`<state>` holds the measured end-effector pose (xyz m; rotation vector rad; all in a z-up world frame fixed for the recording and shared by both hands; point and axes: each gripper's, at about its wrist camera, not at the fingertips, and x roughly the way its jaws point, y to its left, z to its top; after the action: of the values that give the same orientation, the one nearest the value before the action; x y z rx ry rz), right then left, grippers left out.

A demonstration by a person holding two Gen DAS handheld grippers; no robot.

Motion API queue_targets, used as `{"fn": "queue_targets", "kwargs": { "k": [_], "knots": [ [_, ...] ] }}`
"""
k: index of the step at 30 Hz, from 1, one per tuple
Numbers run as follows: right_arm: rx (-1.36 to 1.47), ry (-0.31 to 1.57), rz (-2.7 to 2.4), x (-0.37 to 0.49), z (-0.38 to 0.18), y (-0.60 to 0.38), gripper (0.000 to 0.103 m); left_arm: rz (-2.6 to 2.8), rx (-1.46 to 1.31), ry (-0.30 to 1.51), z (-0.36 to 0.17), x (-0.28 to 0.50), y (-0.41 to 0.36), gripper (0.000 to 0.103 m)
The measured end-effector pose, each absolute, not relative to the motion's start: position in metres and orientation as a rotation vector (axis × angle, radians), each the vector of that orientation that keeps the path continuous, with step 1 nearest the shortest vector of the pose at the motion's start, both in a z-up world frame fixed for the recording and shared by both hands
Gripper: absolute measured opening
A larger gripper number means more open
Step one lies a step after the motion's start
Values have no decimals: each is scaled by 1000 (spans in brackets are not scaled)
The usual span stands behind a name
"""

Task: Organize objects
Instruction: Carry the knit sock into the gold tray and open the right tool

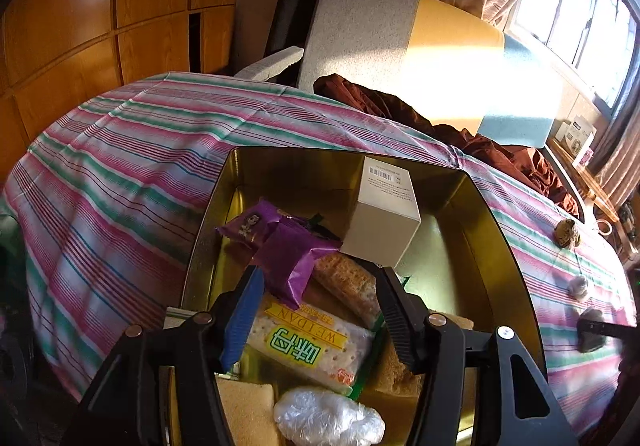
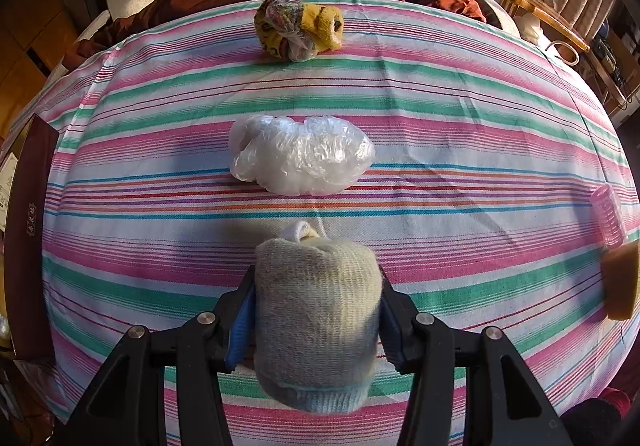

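Right gripper [image 2: 316,310]: jaws pinching a rolled pale grey-and-cream knitted sock bundle [image 2: 316,318], held over the pink-and-green striped bedsheet [image 2: 440,118]. Left gripper [image 1: 316,310]: jaws spread, holding nothing, hovering above the open gold-lined metal tin [image 1: 492,246] (already holding cracker packets, a white carton and purple wrappers). Step in hand, by my judgement: carrying the sock to the tin. Next move calls for a swing left and a release into free space. A crumpled clear plastic bag [image 2: 300,158] and a yellow patterned sock ball [image 2: 298,28] remain on the sheet
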<state>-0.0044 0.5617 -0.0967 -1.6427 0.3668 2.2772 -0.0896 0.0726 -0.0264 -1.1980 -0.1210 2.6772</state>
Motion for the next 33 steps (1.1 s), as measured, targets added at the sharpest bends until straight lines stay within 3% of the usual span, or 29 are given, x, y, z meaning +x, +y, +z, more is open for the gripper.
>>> {"fn": "queue_targets", "kwargs": {
  "k": [13,21,33],
  "knots": [
    [-1617,406,2578,-15,-45,463,52,2632,-1146,-67,-14,-59,73,65],
    [-1597,196,2925,-48,9,325,52,2620,-1139,-86,-14,-51,66,67],
    [-1683,-59,2862,-111,-36,253,54,2663,-1089,-78,-5,-41,47,68]
  ]
}}
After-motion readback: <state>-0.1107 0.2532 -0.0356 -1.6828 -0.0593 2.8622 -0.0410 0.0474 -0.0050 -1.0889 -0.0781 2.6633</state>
